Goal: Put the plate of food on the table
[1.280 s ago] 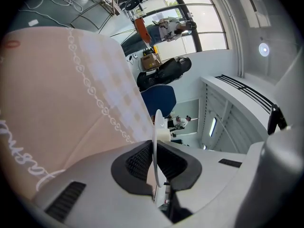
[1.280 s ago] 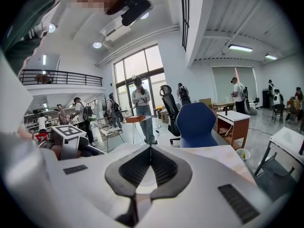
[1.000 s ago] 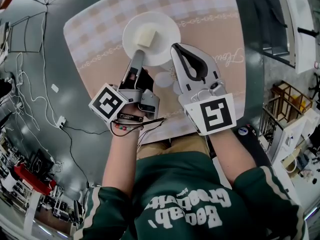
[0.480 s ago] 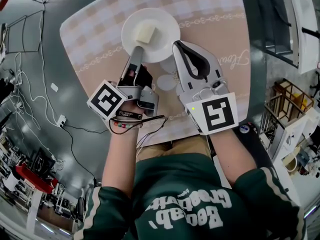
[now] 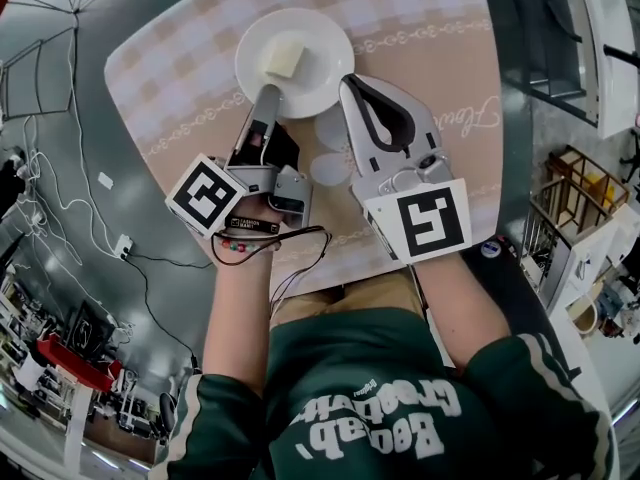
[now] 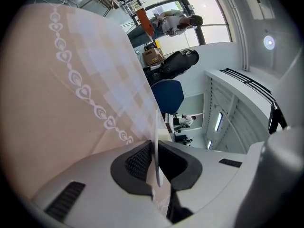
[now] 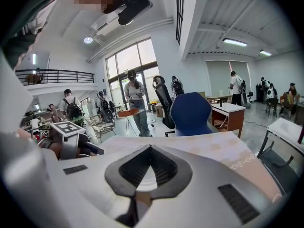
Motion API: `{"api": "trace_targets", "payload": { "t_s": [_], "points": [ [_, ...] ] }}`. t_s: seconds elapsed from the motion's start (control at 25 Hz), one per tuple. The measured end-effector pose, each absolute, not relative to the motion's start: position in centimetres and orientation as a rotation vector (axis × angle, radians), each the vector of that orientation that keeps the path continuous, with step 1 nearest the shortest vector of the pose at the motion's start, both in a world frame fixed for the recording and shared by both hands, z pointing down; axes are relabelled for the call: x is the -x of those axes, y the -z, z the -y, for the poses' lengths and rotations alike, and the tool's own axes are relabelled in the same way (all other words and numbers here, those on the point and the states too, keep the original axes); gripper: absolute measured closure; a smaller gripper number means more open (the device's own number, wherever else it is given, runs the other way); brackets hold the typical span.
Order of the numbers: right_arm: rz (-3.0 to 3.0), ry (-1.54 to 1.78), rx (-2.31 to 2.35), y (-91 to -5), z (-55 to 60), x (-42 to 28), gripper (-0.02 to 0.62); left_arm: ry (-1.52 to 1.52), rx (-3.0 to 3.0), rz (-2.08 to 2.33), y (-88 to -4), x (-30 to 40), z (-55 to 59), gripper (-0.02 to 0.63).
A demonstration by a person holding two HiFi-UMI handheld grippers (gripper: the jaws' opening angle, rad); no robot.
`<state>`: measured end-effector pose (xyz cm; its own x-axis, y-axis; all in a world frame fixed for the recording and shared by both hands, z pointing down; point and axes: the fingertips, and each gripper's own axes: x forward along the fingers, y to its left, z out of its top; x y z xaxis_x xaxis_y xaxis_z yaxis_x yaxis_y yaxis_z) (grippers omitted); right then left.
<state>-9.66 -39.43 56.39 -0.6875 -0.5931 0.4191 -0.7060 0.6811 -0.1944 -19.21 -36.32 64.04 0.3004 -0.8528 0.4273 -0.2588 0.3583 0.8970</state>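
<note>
A white plate (image 5: 310, 73) with a pale cube of food (image 5: 284, 58) lies over the beige checked tablecloth of the table (image 5: 430, 28), at its far middle. My left gripper (image 5: 268, 94) is shut on the plate's near rim. In the left gripper view the plate (image 6: 157, 127) shows edge-on as a thin white line pinched between the dark pads of the left gripper (image 6: 156, 151). My right gripper (image 5: 349, 81) is shut on nothing, its tips just right of the plate. In the right gripper view the right gripper (image 7: 150, 148) has its jaws meeting at the tip.
The table's near edge (image 5: 330, 278) runs close to the person's body. Cables (image 5: 60, 198) trail over the grey floor at the left. Shelving (image 5: 575, 208) stands at the right. A blue chair (image 7: 191, 112) and several people stand beyond the table.
The plate and my left gripper have shifted slightly farther onto the table. The right gripper has kept its place beside the plate, still shut.
</note>
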Motion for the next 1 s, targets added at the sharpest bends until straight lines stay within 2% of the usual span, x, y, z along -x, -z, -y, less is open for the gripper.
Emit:
{"api": "trace_targets", "payload": {
  "t_s": [0.44,1.0],
  "points": [
    [2.558,-0.538,-1.039,-57.1,39.3,9.8,0.580,0.520,-1.140,1.241,-65.6,19.1,36.4,0.571],
    [2.554,-0.552,-1.062,-57.3,39.0,8.9,0.580,0.309,-1.181,1.392,-66.3,19.2,35.4,0.571]
  ]
}}
